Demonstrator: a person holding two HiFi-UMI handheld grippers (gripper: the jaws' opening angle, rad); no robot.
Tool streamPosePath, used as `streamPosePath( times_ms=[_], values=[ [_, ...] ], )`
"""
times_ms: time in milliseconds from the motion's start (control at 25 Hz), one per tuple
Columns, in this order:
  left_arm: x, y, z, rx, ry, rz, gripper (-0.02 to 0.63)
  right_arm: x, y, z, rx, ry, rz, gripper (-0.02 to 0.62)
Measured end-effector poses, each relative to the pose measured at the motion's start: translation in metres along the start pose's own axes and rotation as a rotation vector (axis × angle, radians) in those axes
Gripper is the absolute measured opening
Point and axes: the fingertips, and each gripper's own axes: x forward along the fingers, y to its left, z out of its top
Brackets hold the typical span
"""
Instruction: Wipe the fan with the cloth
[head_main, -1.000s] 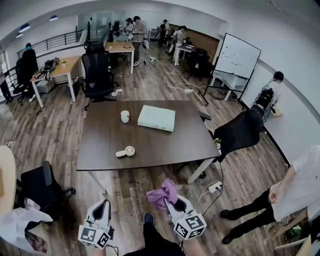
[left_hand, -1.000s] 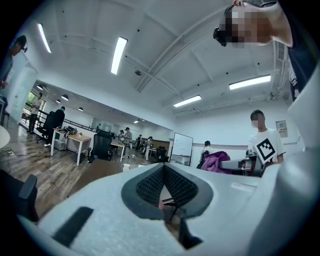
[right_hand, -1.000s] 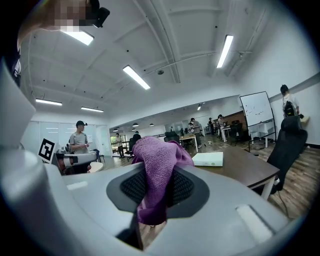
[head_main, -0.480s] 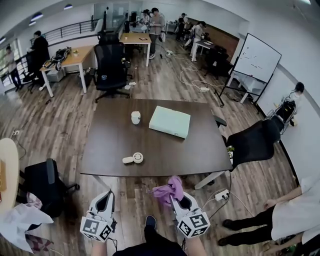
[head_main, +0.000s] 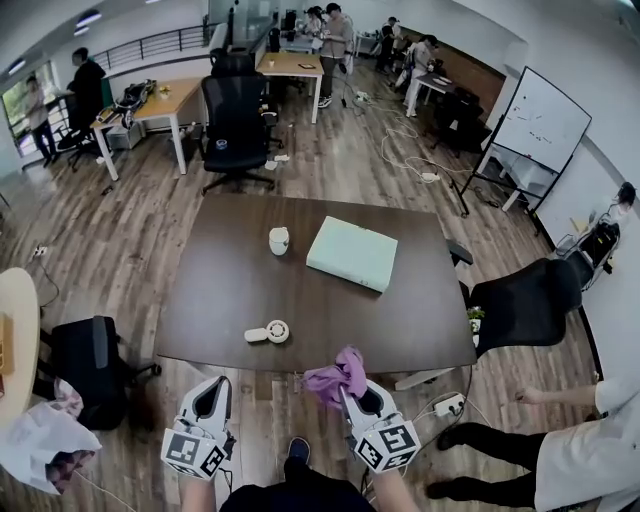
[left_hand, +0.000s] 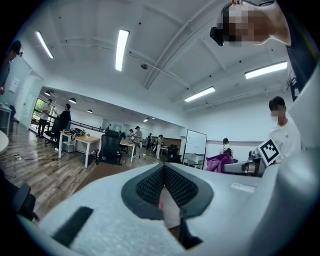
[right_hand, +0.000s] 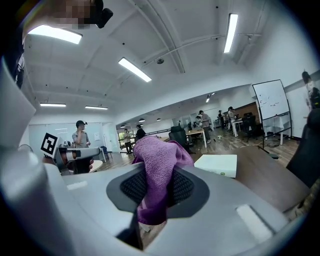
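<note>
A small white fan (head_main: 268, 332) lies on the dark brown table (head_main: 230, 280) near its front edge. My right gripper (head_main: 347, 392) is shut on a purple cloth (head_main: 337, 377), which bunches above its tips just short of the table's edge and right of the fan. In the right gripper view the cloth (right_hand: 157, 167) hangs down between the pads of the right gripper (right_hand: 159, 189). My left gripper (head_main: 213, 388) is held below the table's edge, left of the cloth. In the left gripper view the left gripper (left_hand: 164, 175) is shut with nothing between its pads. Neither gripper view shows the fan.
On the table stand a white cup (head_main: 279, 240) and a pale green box (head_main: 351, 253). Black chairs stand at the far side (head_main: 237, 110), at the right (head_main: 535, 300) and at the left (head_main: 85, 360). A person (head_main: 590, 450) stands at the lower right; others work at far desks.
Both grippers and the head have come forward toward the table, so its front edge and the fan lie closer. The cloth stays in the right gripper; the left stays shut.
</note>
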Motion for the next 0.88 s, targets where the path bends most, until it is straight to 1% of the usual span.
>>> streamPosePath(
  times_ms=[240, 480, 640, 880],
  values=[
    [0.021, 0.01, 0.01, 0.015, 0.004, 0.025, -0.006, 0.028, -0.015, 0.008, 0.015, 0.011, 0.031, 0.092],
    [0.034, 0.022, 0.01, 0.002, 0.009, 0.052, -0.006, 0.047, -0.021, 0.012, 0.01, 0.029, 0.053, 0.092],
    [0.052, 0.035, 0.008, -0.002, 0.015, 0.037, -0.006, 0.062, -0.028, 0.014, 0.015, 0.031, 0.037, 0.092],
    [0.089, 0.067, 0.005, -0.007, 0.024, 0.011, -0.006, 0.097, -0.041, 0.021, 0.005, 0.032, 0.005, 0.092]
  ],
)
